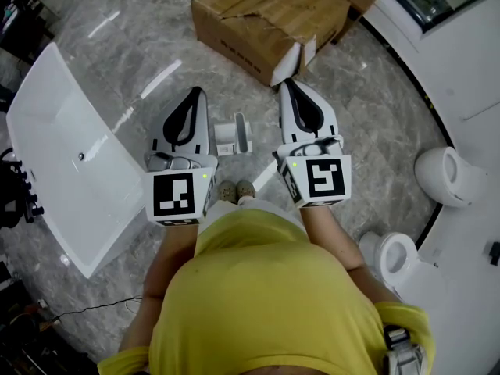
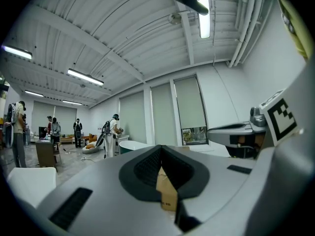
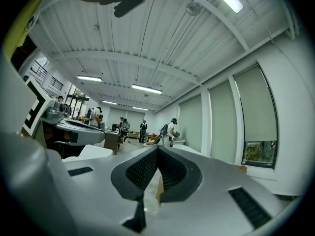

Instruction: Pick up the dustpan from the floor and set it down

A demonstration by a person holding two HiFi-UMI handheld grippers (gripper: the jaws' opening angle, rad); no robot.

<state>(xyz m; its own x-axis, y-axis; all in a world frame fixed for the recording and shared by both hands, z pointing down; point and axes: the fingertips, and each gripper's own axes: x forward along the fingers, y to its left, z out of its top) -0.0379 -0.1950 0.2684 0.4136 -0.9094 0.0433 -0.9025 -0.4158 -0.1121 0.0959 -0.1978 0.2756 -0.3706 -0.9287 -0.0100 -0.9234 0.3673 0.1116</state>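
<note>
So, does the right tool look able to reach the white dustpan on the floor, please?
Probably yes: the dustpan stands on the floor with nothing over it. The right tool is held level, high off the floor, jaws shut, so it would need to drop and open first.

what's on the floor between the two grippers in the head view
A small white thing, likely the dustpan, on the grey floor, shows between the left gripper and right gripper in the head view.
</note>
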